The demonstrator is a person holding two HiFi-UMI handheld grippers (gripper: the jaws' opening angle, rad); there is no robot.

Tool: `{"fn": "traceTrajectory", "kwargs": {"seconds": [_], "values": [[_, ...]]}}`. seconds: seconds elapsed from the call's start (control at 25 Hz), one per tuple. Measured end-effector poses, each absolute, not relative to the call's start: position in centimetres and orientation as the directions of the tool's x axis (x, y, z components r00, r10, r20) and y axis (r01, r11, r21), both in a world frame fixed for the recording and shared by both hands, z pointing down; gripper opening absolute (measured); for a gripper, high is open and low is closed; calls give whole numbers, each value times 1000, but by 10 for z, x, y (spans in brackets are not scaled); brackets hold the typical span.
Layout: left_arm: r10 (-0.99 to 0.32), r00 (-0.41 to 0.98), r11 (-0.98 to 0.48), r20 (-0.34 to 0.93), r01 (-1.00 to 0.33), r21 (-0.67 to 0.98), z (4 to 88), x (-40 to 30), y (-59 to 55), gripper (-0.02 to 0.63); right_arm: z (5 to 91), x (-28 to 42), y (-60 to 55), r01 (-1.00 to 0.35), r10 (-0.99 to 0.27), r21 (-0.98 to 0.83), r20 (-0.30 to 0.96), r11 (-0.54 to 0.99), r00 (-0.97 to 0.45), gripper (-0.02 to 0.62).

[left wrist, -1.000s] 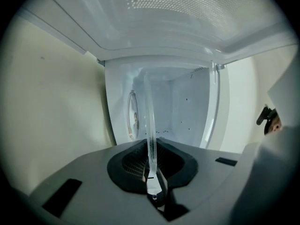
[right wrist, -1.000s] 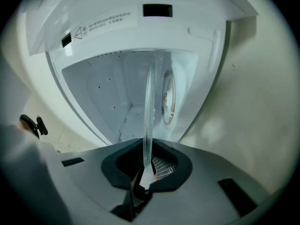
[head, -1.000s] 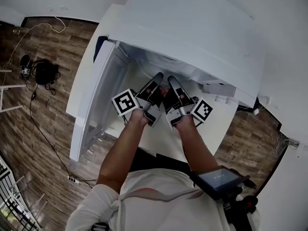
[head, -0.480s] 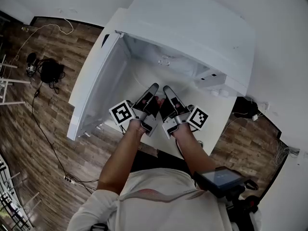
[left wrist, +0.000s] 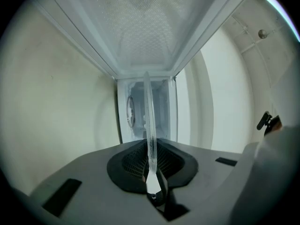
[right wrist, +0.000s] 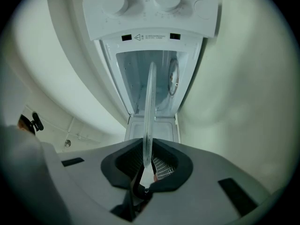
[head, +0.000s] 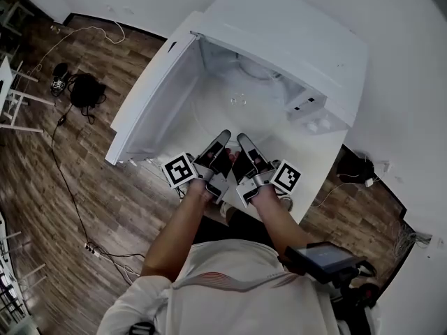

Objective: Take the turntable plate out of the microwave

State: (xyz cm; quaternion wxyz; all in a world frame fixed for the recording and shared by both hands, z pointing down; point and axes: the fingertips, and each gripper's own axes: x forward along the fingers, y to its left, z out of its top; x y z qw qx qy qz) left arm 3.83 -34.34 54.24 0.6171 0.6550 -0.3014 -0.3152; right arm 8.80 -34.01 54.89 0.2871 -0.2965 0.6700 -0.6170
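Note:
The clear glass turntable plate hangs level in front of the white microwave, whose door stands open to the left. Both grippers hold the plate's near rim side by side. My left gripper is shut on the rim, and in the left gripper view the plate runs edge-on out of the left gripper. My right gripper is shut on it too; in the right gripper view the plate rises edge-on from the right gripper, with the microwave's cavity beyond.
The microwave stands on a white table. Its knobs sit on the panel right of the cavity. Black gear and cables lie on the wooden floor at the left. A dark object with a cord is at the right.
Both grippers have drawn back from the microwave towards the person, bringing the plate out with them. The cavity's mouth now shows open beyond the plate.

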Motion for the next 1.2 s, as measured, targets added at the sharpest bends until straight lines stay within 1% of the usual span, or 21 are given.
{"fn": "traceTrajectory", "kwargs": {"seconds": [0.16,0.32,0.92,1.08,1.2], "values": [[-786,617,-63,-37,-20,998,525,38,-325,46,533,87,-321,-31,-757,-998,-21,54,-654,37],[-777,628,-56,-41,-5,998,504,28,-299,48,510,77,-296,-34,-765,-997,-29,67,-644,37],[-679,730,-102,-79,13,995,467,-12,-219,49,476,37,-207,-62,-840,-994,-38,85,-541,38],[-660,743,-133,-114,34,991,451,-40,-160,49,459,9,-148,-88,-848,-989,-56,121,-527,38],[-652,751,-132,-101,19,991,442,-53,-134,49,446,-3,-121,-91,-854,-988,-60,124,-517,38]]}}
